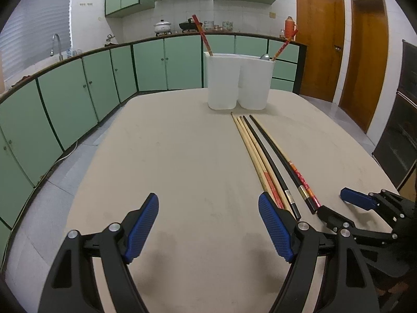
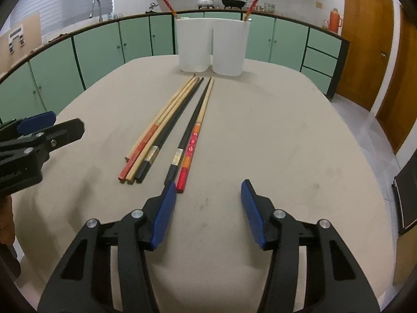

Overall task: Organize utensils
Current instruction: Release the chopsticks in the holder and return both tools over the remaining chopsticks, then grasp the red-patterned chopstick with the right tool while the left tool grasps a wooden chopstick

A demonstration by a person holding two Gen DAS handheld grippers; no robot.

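Several chopsticks [image 2: 166,127] lie side by side on the beige table [image 2: 273,143], wooden, black and red-handled, tips toward a white two-compartment holder [image 2: 212,45]. The holder [image 1: 239,80] stands at the table's far side with one red chopstick [image 1: 202,34] in the left compartment and another [image 1: 284,44] plus a spoon in the right. My left gripper [image 1: 208,206] is open and empty, left of the chopsticks [image 1: 263,156]. My right gripper [image 2: 208,193] is open and empty, just behind the chopstick handles, its left finger [image 2: 164,214] near the red handle end.
Green kitchen cabinets [image 1: 78,99] with a sink curve around the table on the left and behind. Wooden doors [image 1: 320,39] stand at the right. The right gripper shows in the left wrist view [image 1: 365,208]; the left gripper shows in the right wrist view [image 2: 31,135].
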